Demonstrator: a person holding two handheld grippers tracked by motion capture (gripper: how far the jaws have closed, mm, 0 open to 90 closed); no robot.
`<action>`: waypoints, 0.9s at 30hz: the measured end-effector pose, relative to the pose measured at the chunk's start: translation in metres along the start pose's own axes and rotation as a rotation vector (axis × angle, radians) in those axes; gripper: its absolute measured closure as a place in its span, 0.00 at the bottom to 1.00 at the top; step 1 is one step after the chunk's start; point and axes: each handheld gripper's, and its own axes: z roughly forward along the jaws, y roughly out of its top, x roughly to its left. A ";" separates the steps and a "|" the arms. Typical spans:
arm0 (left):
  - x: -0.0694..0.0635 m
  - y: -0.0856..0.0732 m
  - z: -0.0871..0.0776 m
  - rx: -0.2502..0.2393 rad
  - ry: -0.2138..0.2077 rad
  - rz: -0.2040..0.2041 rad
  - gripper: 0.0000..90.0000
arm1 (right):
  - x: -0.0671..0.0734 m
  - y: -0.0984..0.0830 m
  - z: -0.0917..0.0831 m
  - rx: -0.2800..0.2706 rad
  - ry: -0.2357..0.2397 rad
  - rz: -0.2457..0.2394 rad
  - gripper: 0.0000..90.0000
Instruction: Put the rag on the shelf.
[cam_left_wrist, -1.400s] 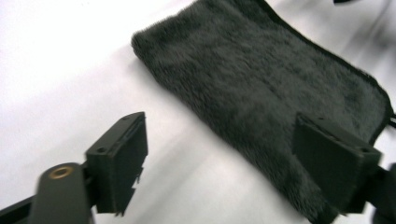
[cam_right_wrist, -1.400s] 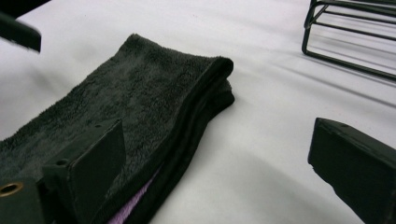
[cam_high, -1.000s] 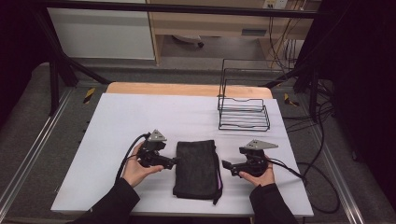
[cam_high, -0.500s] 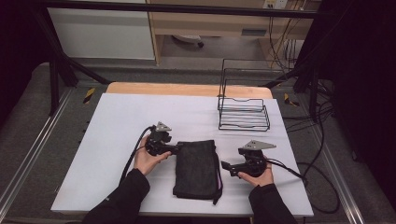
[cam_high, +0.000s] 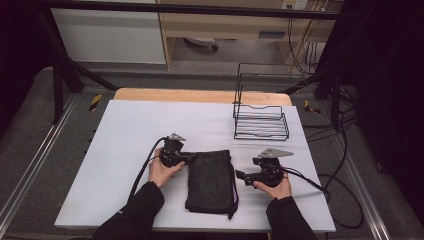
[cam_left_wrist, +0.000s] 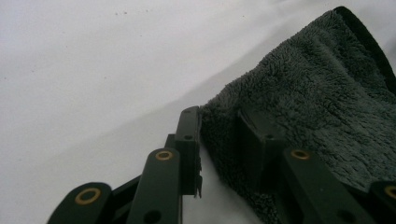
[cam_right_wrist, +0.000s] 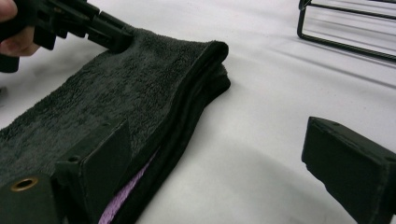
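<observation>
— What's lying on the counter (cam_high: 130, 130)?

— A dark folded towel (cam_high: 212, 180) is lying near my edge, long axis running away from me, between my two hands. A wire rack (cam_high: 260, 117) is standing well apart at the far right, blocking nothing.

— And your claws?

— My left claw (cam_left_wrist: 219, 135) is sitting spread around the towel's far left corner, not yet pinching, I think. My right claw (cam_right_wrist: 224, 172) is gaping wide just beside the near right edge.
</observation>
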 end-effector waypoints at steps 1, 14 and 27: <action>0.000 0.000 0.000 0.001 -0.003 -0.001 0.78 | 0.000 0.002 0.001 0.006 -0.007 -0.002 0.11; -0.001 -0.003 0.001 -0.009 -0.017 0.038 0.85 | 0.001 0.035 0.050 0.001 -0.032 -0.006 0.23; -0.003 -0.004 0.002 -0.016 -0.010 0.051 0.86 | -0.007 0.032 0.072 0.055 -0.039 0.039 0.51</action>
